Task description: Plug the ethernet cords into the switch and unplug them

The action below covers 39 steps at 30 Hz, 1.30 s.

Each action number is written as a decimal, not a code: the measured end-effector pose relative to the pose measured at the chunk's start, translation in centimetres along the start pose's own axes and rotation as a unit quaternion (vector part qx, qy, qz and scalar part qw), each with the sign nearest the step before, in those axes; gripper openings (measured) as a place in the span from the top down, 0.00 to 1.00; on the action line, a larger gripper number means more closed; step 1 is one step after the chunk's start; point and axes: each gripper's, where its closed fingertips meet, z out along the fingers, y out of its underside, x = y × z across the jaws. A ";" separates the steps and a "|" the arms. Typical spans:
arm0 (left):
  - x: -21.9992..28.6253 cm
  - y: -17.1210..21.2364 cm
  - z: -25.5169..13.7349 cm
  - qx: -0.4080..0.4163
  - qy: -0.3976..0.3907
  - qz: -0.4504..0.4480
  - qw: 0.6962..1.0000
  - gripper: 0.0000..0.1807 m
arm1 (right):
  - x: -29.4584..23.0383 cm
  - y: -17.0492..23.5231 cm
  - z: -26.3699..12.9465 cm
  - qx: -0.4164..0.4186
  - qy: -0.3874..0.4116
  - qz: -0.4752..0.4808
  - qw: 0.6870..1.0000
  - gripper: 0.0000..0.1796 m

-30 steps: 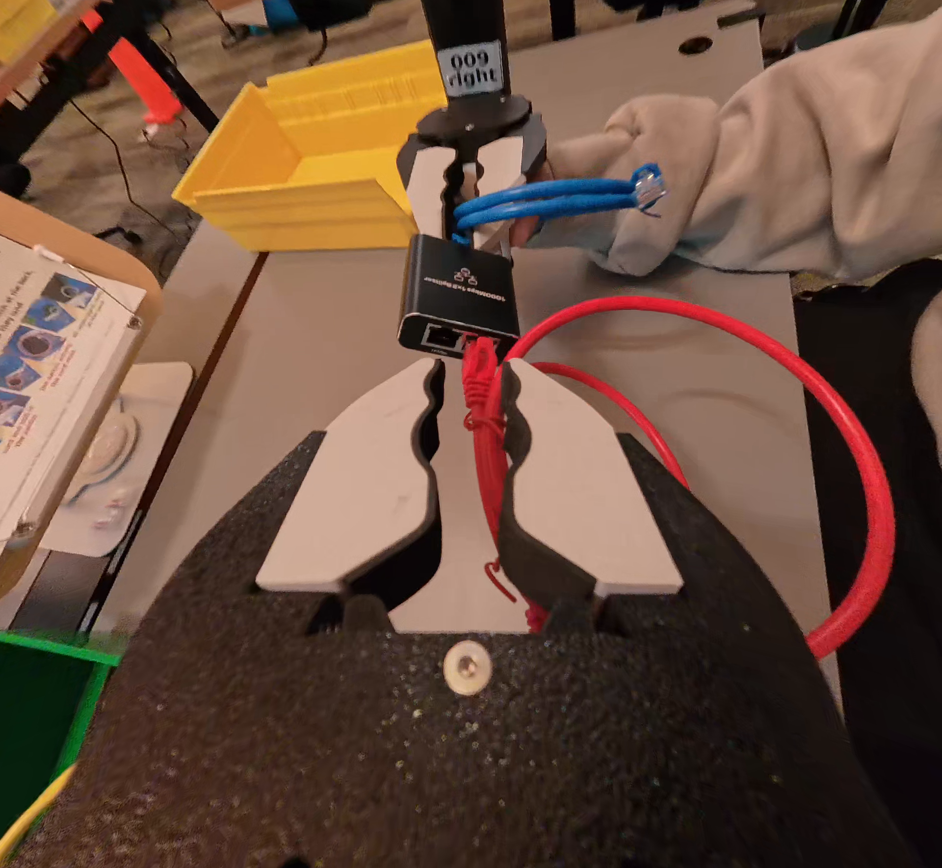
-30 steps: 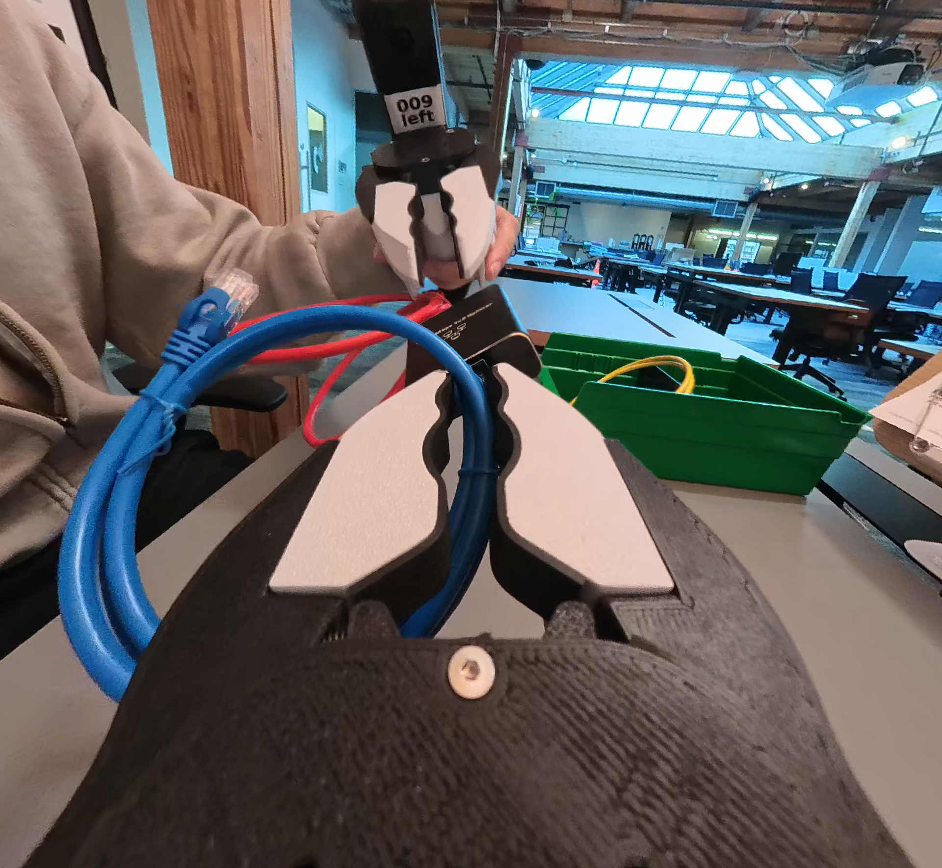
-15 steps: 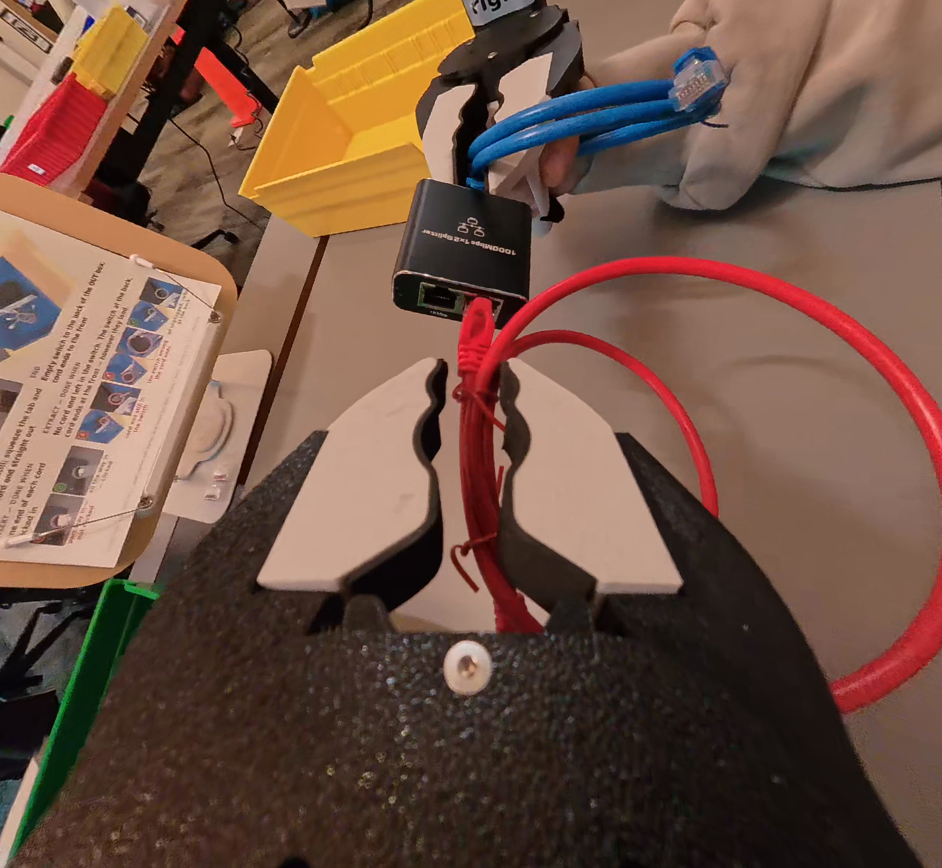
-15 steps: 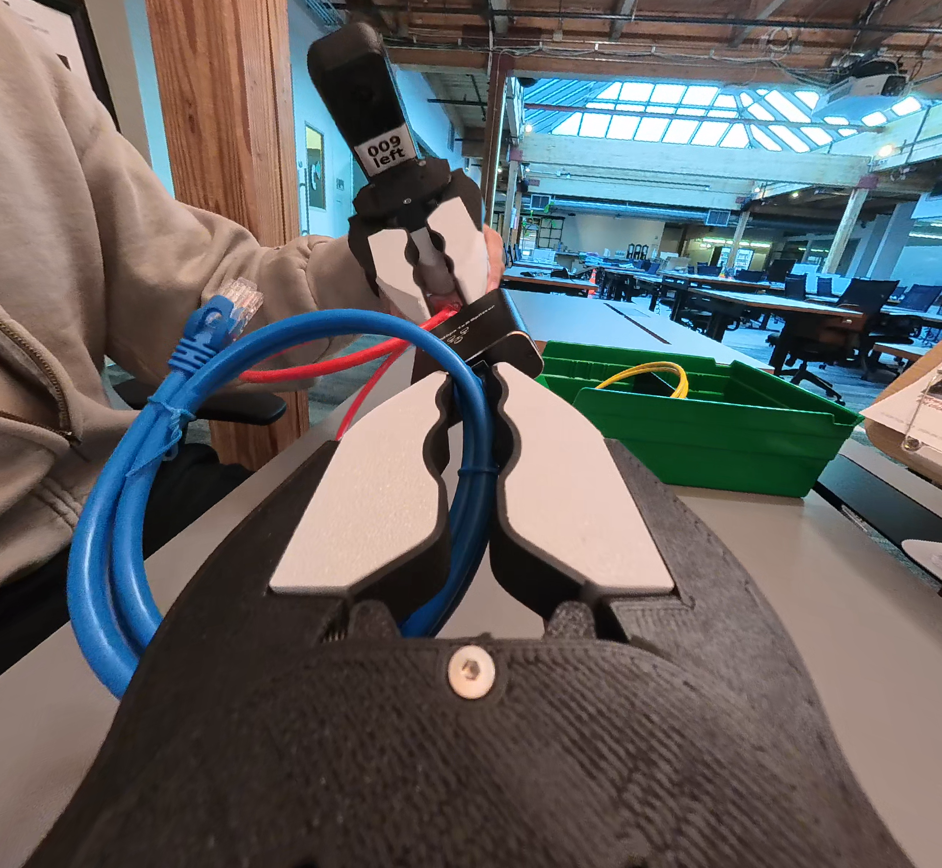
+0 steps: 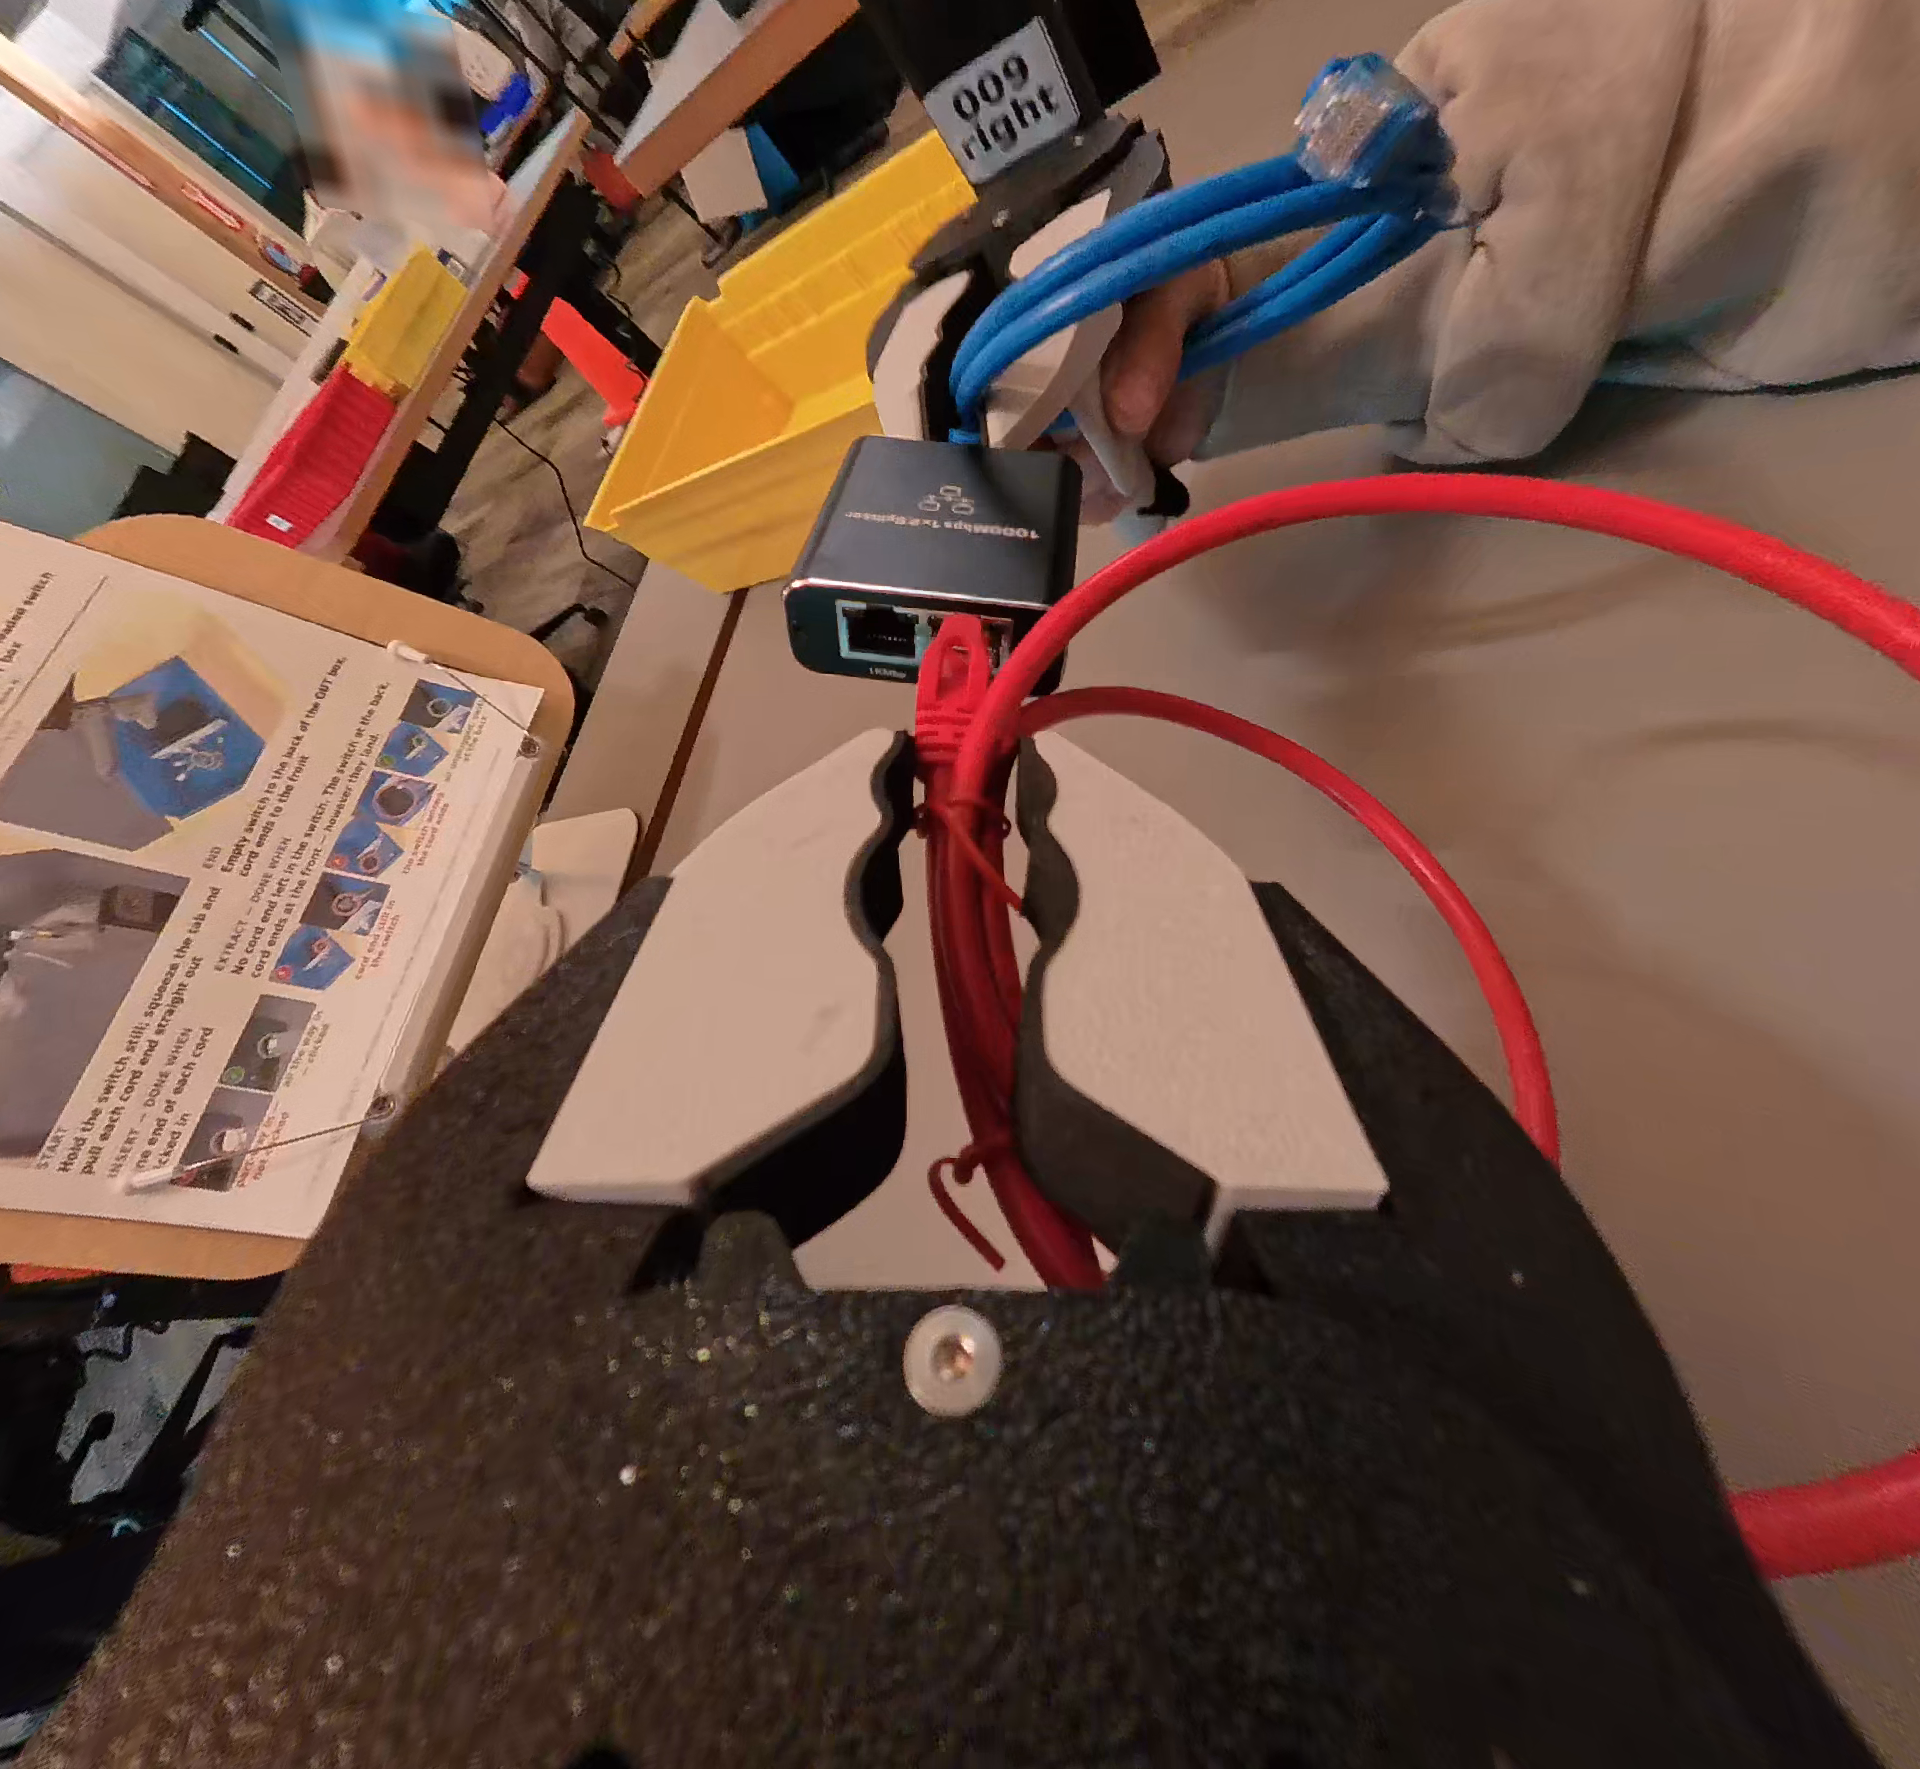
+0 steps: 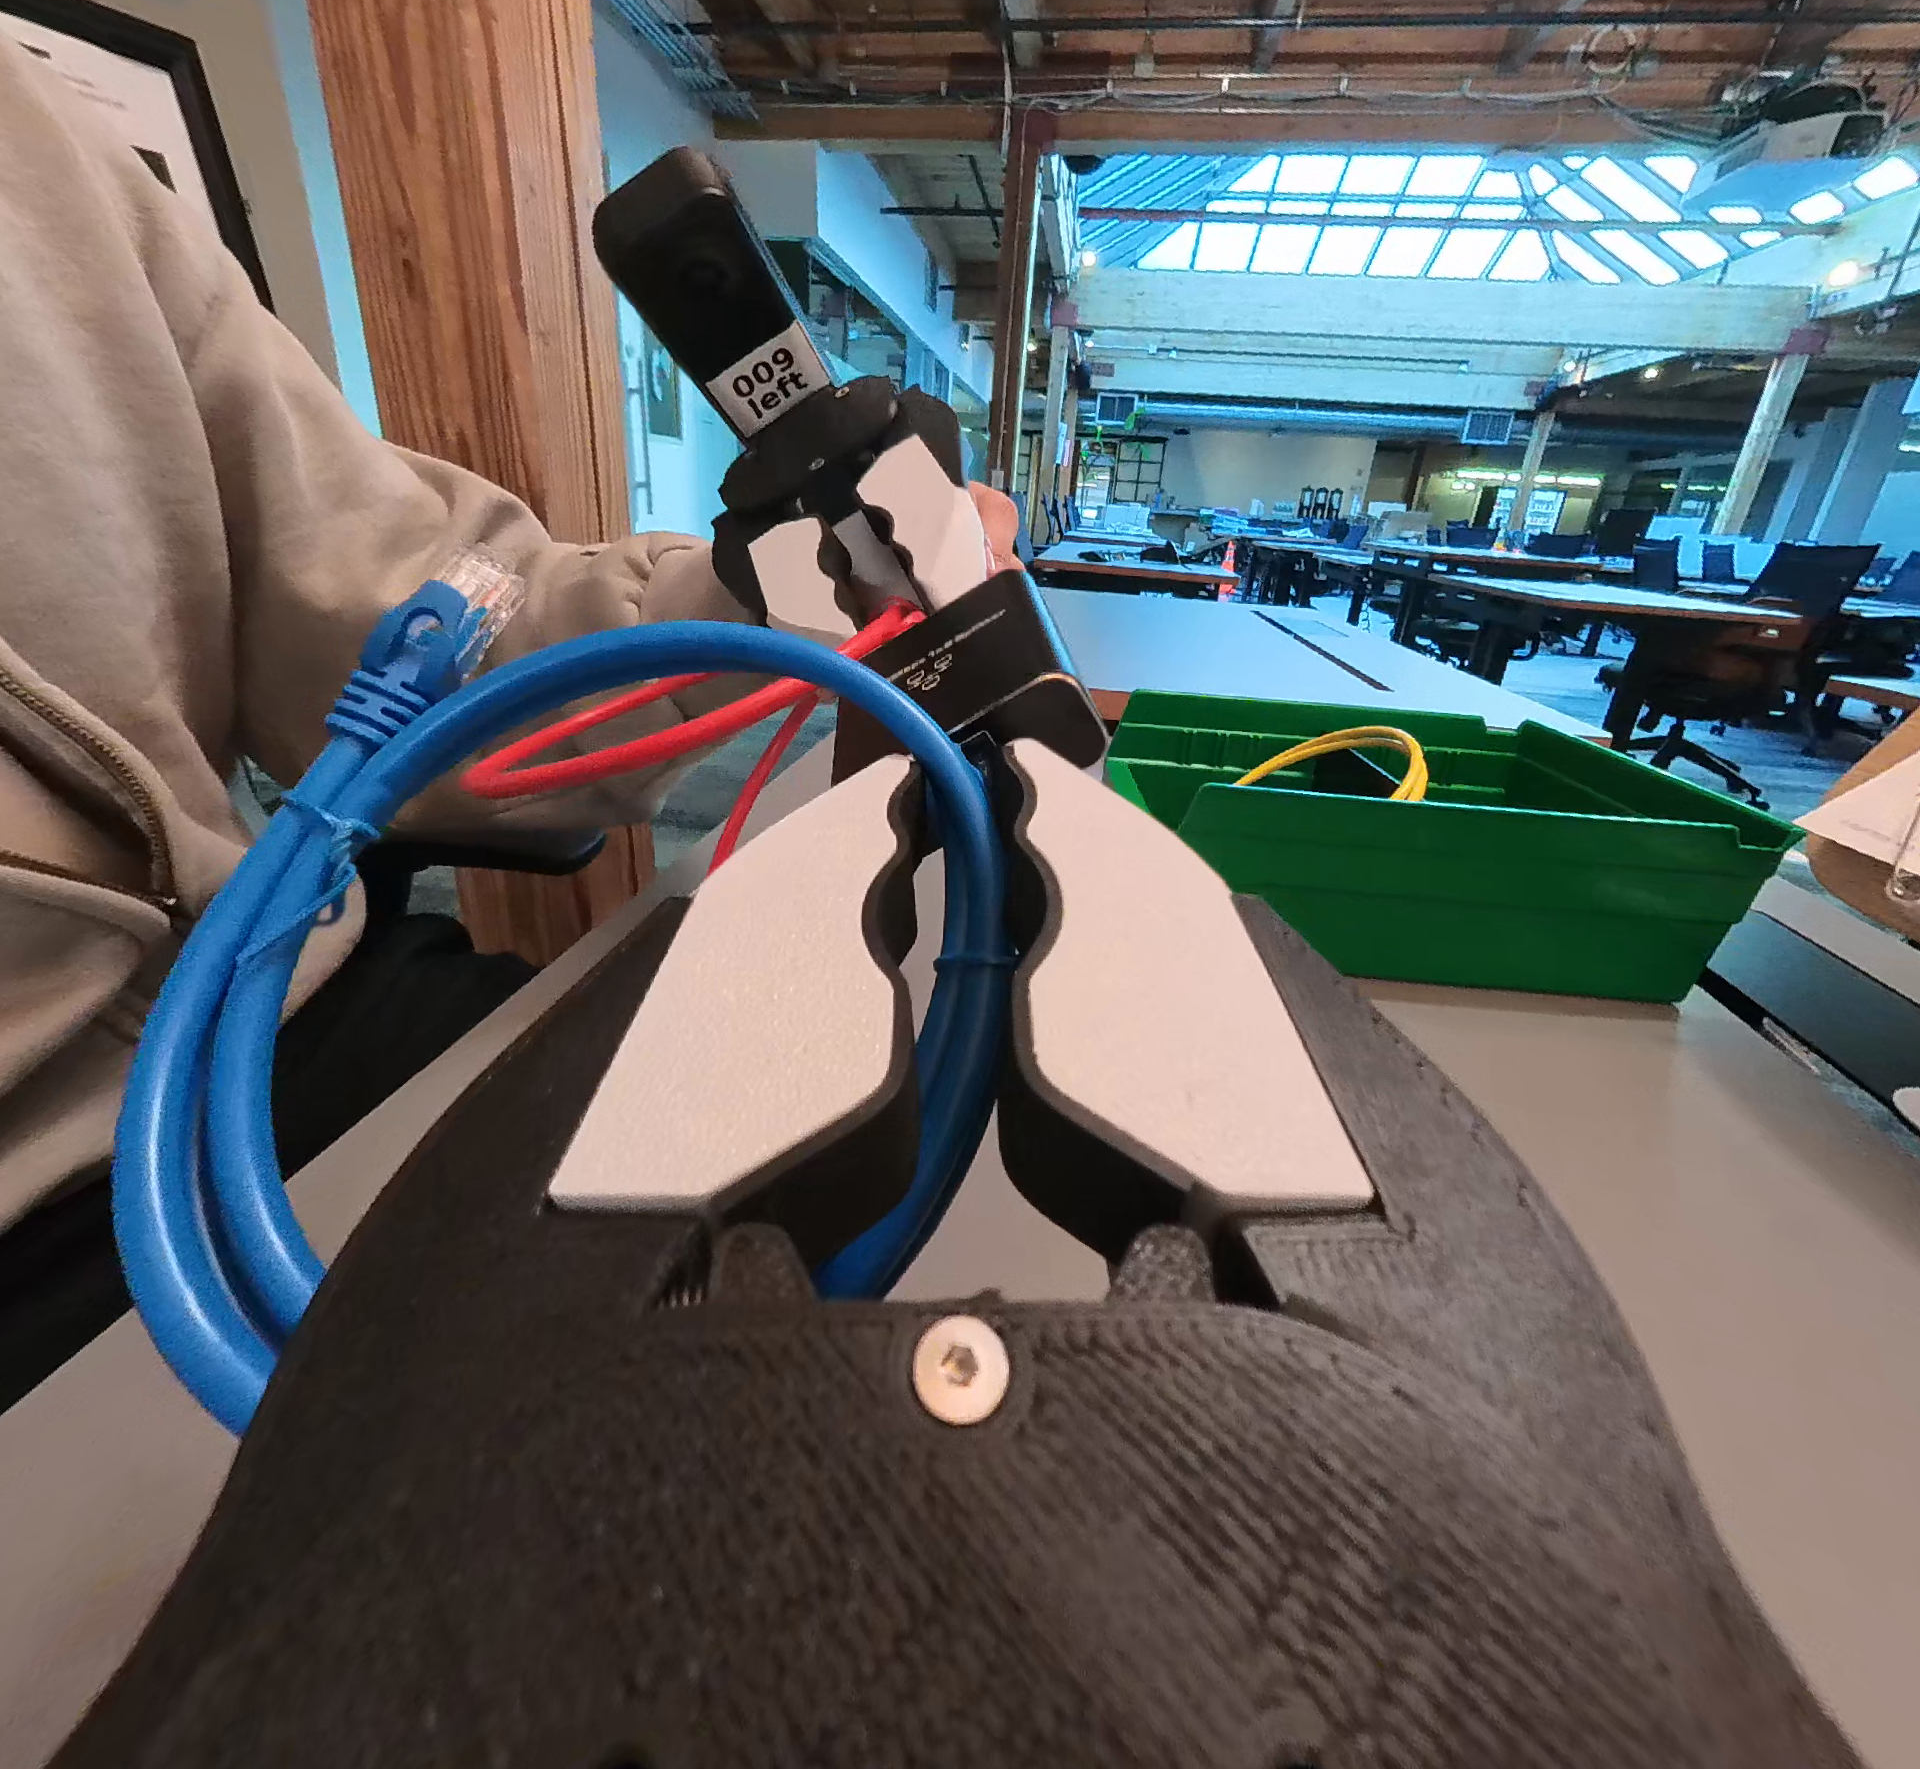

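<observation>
Your left hand-held gripper (image 5: 958,763) is closed on the red ethernet cord (image 5: 971,950), which runs lengthwise between the two fingers. The cord's red plug (image 5: 948,680) projects past the fingertips and meets the right-hand port on the front face of the black switch (image 5: 940,556); whether it is fully seated cannot be told. The port to its left stands empty. The rest of the red cord loops out to your right over the grey tabletop (image 5: 1558,836).

Your right hand-held gripper (image 6: 961,774) is clamped on the blue ethernet cord (image 6: 971,898), which passes between its fingers toward the rear of the switch (image 6: 987,670). The connection at that end is hidden behind the fingertips. The blue cord is coiled and tied, and its free plug (image 6: 416,649) sticks up at the left of the right wrist view, close to your beige sleeve (image 6: 156,524).

The switch is held off the tabletop between the two grippers, tilted, and neither gripper grasps its body. A yellow bin (image 5: 769,410) stands on the tabletop beyond the switch in the left wrist view. A green bin (image 6: 1455,867) holding a yellow cord (image 6: 1340,748) stands on the tabletop in the right wrist view. An illustrated instruction sheet (image 5: 208,888) on a brown board lies at the left of the left wrist view.
</observation>
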 end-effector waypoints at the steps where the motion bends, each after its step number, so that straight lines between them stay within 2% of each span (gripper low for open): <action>1: 0.0 -0.1 -0.1 0.006 0.000 -0.003 1.000 0.90 | 0.1 0.1 0.0 0.001 0.001 0.003 1.000 0.93; 5: 0.4 0.5 -0.3 -0.036 0.028 -0.005 0.999 0.91 | 0.0 0.9 0.3 -0.033 0.003 -0.008 0.999 0.93; 10: 0.3 2.0 -0.2 -0.121 0.029 0.027 0.992 0.92 | 0.4 1.6 0.8 -0.051 0.017 -0.006 0.999 0.93; 13: 0.3 2.7 -0.1 -0.140 0.024 0.029 0.989 0.92 | 0.5 1.9 0.9 -0.053 0.022 -0.004 0.998 0.93; 19: 0.7 2.0 0.3 -0.084 0.052 -0.047 0.994 0.91 | 0.4 1.5 0.4 -0.039 0.014 -0.010 0.999 0.93; 22: 0.4 -0.1 -0.1 0.003 0.037 -0.080 0.996 0.89 | -0.1 0.2 -0.1 -0.010 0.002 -0.014 1.000 0.93; 25: -1.5 -2.1 -2.9 0.092 -0.002 -0.137 0.986 0.75 | 0.2 0.2 -0.9 -0.019 0.012 -0.016 1.000 0.93; 27: -4.0 -2.5 -6.0 0.146 -0.046 -0.184 0.971 0.77 | 0.4 0.3 -1.2 -0.020 0.018 -0.014 1.000 0.93; 30: -8.5 0.9 -10.4 0.123 -0.155 -0.213 0.957 0.77 | 0.5 0.5 -1.4 -0.024 0.018 -0.010 1.000 0.93; 33: -11.0 7.7 -13.0 -0.007 -0.227 -0.247 0.942 0.78 | 0.3 0.1 -1.4 -0.008 0.008 -0.007 1.000 0.93; 36: -10.5 14.7 -12.2 -0.123 -0.194 -0.323 0.918 0.77 | -0.1 -0.3 -1.5 0.011 -0.008 -0.002 1.000 0.93; 39: -9.9 19.7 -9.4 -0.188 -0.157 -0.392 0.887 0.78 | -0.2 -0.3 -1.5 0.019 -0.013 0.003 1.000 0.93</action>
